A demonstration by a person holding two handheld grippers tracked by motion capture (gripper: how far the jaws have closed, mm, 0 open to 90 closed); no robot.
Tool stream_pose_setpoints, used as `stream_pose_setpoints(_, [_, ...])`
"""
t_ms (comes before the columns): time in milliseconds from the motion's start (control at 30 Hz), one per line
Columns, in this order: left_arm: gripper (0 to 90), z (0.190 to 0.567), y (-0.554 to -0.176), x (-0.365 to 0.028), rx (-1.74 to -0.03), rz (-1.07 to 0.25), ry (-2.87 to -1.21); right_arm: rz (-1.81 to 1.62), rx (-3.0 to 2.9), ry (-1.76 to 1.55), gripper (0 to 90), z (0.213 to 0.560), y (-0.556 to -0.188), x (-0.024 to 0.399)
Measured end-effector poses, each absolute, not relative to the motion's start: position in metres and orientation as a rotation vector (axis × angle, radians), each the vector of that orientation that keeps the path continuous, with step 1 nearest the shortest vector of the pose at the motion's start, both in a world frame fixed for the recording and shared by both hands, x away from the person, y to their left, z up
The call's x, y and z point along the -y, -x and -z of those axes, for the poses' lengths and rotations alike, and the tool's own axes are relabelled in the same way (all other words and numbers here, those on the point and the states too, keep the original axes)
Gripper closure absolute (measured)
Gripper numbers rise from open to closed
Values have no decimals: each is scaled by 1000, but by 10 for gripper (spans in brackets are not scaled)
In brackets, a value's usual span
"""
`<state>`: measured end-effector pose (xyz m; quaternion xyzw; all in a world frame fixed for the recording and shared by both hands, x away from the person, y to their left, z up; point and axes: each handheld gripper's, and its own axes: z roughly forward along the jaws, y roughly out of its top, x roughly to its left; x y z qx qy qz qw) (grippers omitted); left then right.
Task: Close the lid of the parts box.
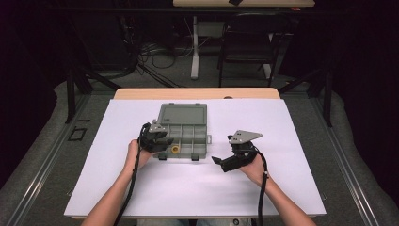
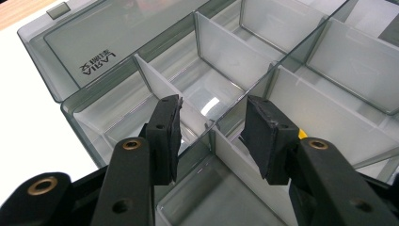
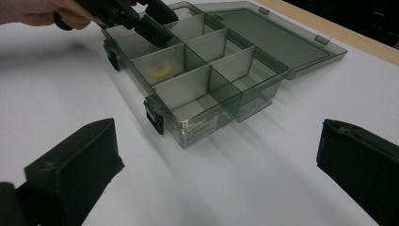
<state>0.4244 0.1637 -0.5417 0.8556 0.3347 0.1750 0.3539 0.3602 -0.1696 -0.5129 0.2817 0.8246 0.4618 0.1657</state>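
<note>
Left hand-held gripper [image 2: 211,134] half-open astride organizer box [image 2: 301,99] divider, right hand-held gripper [image 3: 216,174] wide open, empty

I see a smoky grey see-through box [image 1: 184,130], a yellow ring [image 1: 175,149] inside, black grippers [image 1: 159,141], a white sheet [image 1: 291,122].
</note>
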Motion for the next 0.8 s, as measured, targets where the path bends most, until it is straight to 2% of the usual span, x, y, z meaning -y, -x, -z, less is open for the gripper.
stream_pose_setpoints(800, [570,542,-424,-164,-865,-452,-2209,-1285,-2334,-838,0,504,-408,159])
